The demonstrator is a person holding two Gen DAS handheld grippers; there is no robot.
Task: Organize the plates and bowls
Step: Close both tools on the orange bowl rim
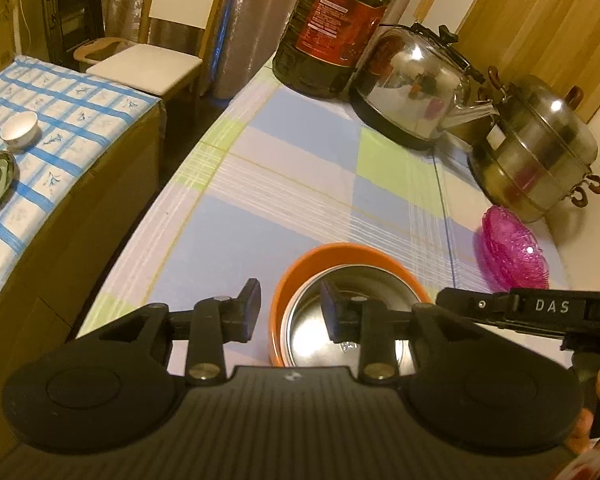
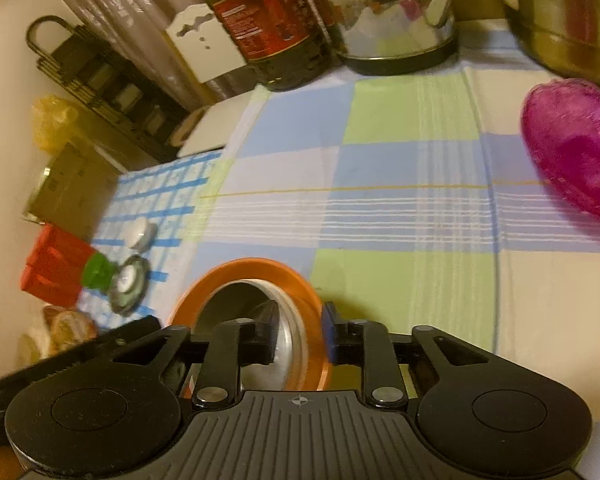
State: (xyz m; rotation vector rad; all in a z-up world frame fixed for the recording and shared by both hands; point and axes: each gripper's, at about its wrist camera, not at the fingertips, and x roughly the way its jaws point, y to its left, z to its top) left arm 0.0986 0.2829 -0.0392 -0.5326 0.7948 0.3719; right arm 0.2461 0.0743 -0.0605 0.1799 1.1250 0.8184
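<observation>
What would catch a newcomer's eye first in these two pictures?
Probably the orange bowl with a steel bowl nested inside, on the checked cloth right at both grippers. Next, the bright pink glass dish off to the right, then the shiny kettle and dark oil bottle along the back.

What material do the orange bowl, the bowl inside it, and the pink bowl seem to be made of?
Orange bowl: probably plastic; flat, even colour with a dull sheen and no reflections.
Inner bowl: likely stainless steel; grey, shiny, with mirror-like highlights on its bottom.
Pink bowl: translucent, with a textured surface and bright glints; glass or clear plastic, the pictures cannot settle which.
</observation>
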